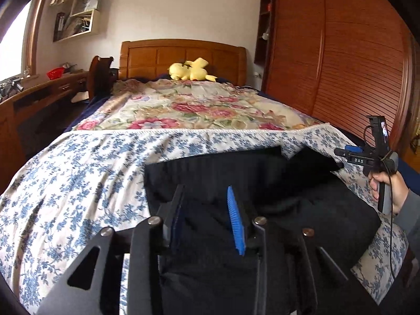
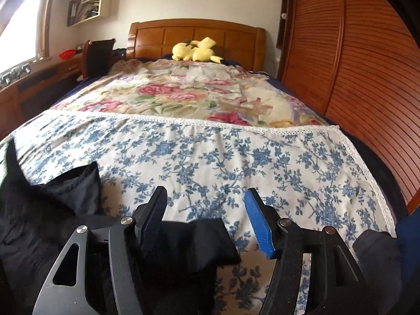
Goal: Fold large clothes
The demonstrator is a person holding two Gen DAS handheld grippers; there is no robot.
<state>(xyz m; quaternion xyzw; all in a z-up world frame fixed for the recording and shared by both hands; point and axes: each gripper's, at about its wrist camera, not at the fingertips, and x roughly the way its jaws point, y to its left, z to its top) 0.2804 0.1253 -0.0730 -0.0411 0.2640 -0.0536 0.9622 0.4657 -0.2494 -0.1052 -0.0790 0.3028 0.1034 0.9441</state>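
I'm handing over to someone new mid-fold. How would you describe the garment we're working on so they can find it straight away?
Start at the bed: its near end is covered by a white cloth with blue flowers. The black garment lies on that cloth at the foot. It is the only plain dark thing there; everything around it is flowered.

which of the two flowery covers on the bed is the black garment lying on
The blue-and-white floral sheet at the near end, edged with white lace. The black garment lies on it; the pink-rose quilt lies farther back, toward the headboard.
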